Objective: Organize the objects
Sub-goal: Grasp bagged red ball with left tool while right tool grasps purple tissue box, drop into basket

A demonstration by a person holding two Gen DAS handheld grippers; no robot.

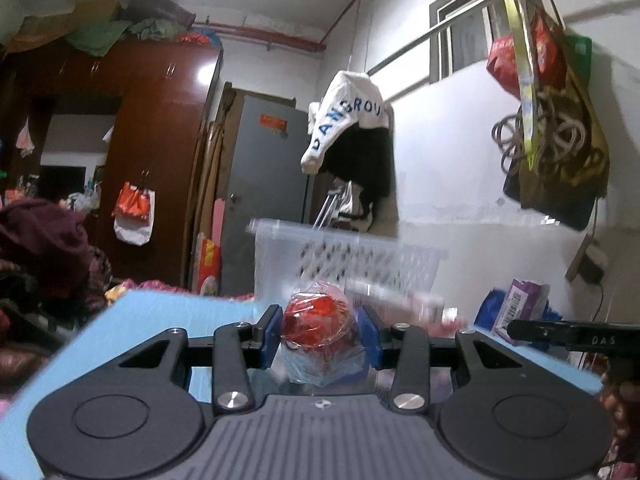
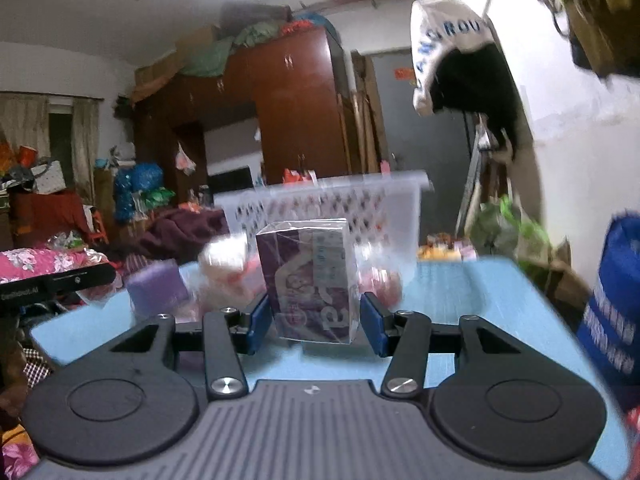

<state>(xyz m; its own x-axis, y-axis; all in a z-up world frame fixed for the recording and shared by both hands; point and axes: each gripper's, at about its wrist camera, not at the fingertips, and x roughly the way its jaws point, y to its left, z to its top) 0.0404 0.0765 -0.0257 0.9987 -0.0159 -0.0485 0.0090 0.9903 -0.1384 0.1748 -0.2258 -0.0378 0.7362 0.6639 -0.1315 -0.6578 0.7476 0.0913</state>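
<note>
In the left wrist view my left gripper (image 1: 320,338) is shut on a red item wrapped in clear plastic (image 1: 320,326), held above the blue table (image 1: 168,320). A white perforated basket (image 1: 360,264) stands behind it. In the right wrist view my right gripper (image 2: 314,316) holds a purple box in clear wrap (image 2: 310,280) upright between its blue pads, above the blue table (image 2: 460,300). The same basket (image 2: 328,208) stands beyond it. Blurred packets (image 2: 224,268) lie in front of the basket.
A purple packet (image 1: 520,304) lies at the table's right in the left wrist view, next to the other gripper's black finger (image 1: 576,336). A blue bag (image 2: 616,304) stands at the right. A wardrobe (image 1: 152,140), door and hanging clothes fill the background.
</note>
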